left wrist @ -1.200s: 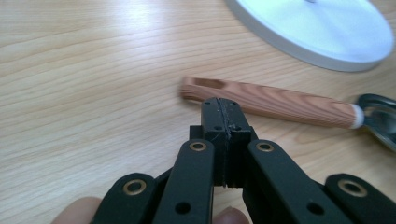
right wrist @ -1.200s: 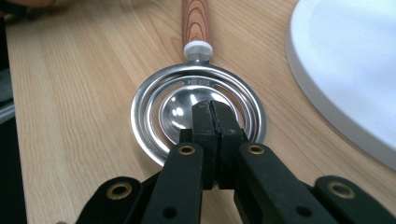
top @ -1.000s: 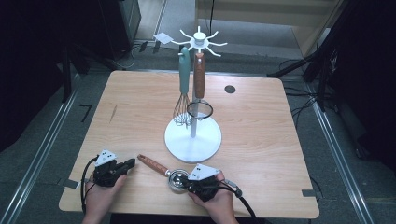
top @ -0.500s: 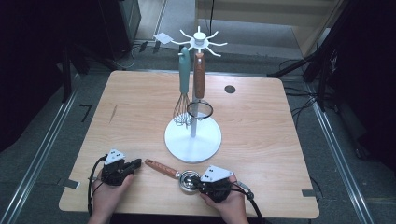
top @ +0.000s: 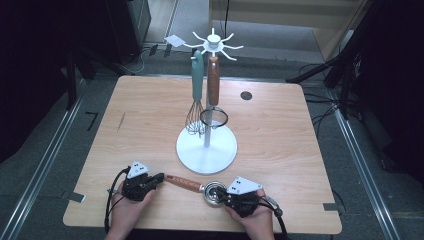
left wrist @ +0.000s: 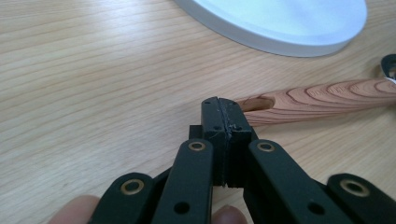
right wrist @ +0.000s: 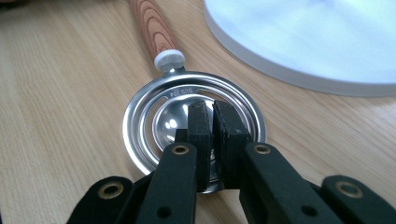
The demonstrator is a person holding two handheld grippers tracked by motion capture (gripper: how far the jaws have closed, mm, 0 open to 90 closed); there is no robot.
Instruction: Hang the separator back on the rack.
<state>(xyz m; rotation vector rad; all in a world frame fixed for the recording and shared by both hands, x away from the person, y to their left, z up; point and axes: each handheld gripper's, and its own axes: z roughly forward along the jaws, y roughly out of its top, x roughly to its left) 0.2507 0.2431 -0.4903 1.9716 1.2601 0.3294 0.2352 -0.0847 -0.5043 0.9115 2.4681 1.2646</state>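
Observation:
A utensil with a wooden handle [top: 184, 183] and a round metal head [top: 215, 192] lies flat near the table's front edge, between my two grippers. My left gripper [top: 159, 177] is shut, with its tips right at the free end of the handle [left wrist: 317, 95]; in the left gripper view the jaws [left wrist: 223, 108] meet with nothing between them. My right gripper [top: 223, 196] is over the metal head [right wrist: 154, 116]. Its jaws [right wrist: 212, 109] stand a hair apart above the shallow bowl, and nothing shows between them.
Just behind the utensil, a white hanging stand has a round base [top: 206, 147] and hooks at the top. A teal-handled whisk [top: 196, 100] and a wood-handled strainer [top: 214, 85] hang from it. The wooden table [top: 280, 140] has a dark hole [top: 246, 95] at the back right.
Both hands have shifted to the right along the front edge. The utensil has slid right with them, so its head now lies nearer the stand's base.

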